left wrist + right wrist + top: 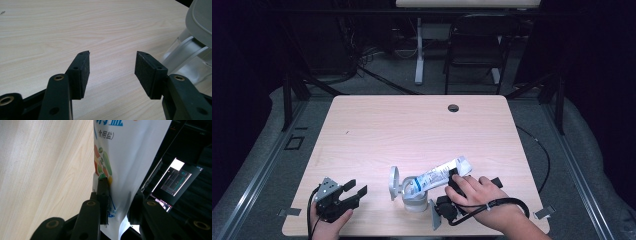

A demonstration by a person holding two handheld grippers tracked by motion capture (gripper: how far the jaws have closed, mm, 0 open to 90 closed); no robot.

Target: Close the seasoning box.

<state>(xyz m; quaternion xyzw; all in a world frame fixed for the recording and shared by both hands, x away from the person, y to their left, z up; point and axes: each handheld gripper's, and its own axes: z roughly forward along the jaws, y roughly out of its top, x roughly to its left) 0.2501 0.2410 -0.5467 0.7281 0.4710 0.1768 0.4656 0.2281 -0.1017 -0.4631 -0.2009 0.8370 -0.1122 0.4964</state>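
A white salt bag (437,174) with blue print lies tilted, its lower end resting in the mouth of a clear container (414,199) whose grey lid (394,182) stands flipped open to the left. My right gripper (455,179) is shut on the bag's upper end, under the person's hand. In the right gripper view both pads press the bag (130,150) between the jaws of the right gripper (120,190). My left gripper (357,187) rests on the table at the front left, open and holding nothing. The left gripper (113,55) shows wide-apart pads, with the container (183,51) and lid (200,20) to its right.
The light wooden table (412,125) has a round cable hole (453,107) near its far edge. A dark chair (474,45) and a desk leg (419,50) stand beyond the table. A lit screen (175,178) glows in the dark past the bag.
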